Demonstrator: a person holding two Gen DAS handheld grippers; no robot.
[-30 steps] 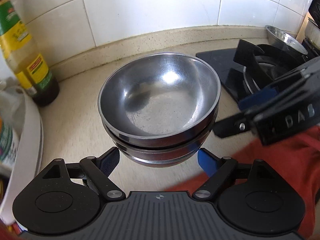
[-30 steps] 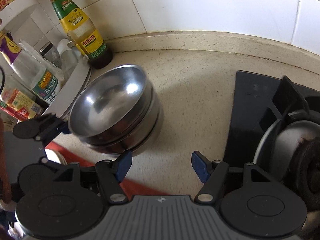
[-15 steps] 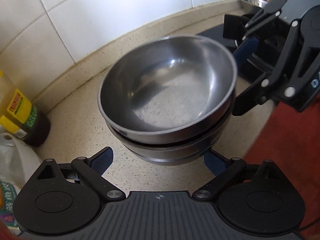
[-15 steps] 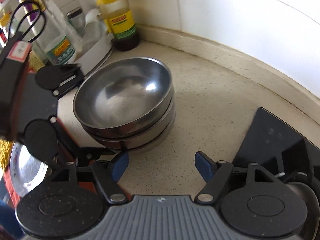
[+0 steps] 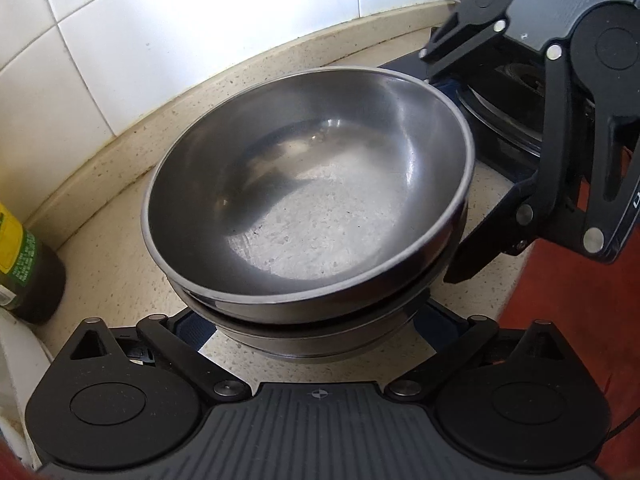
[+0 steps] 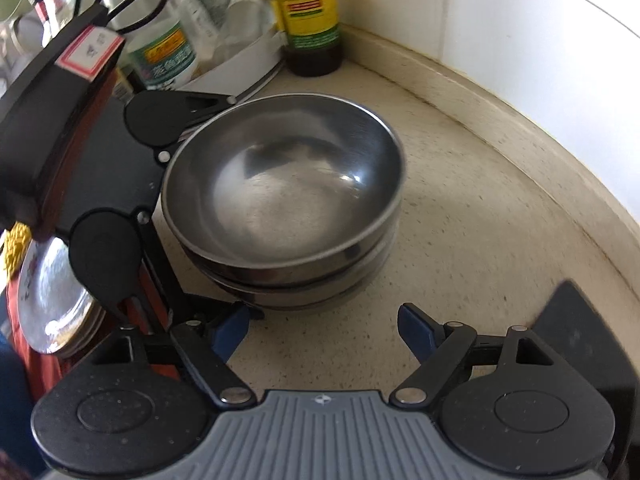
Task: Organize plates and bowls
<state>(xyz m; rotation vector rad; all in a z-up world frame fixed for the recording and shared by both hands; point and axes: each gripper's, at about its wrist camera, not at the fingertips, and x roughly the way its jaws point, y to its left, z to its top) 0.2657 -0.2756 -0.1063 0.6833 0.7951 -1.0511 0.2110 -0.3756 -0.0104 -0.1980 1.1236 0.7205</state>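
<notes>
Bowls: steel stack (image 5: 308, 208) sits on speckled counter (image 6: 480, 240), near the tiled wall.
Left gripper (image 5: 312, 322): spread wide, fingers flanking the stack's base, gripping nothing.
Right gripper (image 6: 324, 328): wide open, empty, just beside the stack.

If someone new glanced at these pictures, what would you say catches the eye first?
The stack of shiny stainless steel bowls at the centre of the speckled beige countertop stands out first. The open left gripper straddles its base, while the open right gripper waits beside it. A yellow-labelled oil bottle stands in the tiled corner.
</notes>
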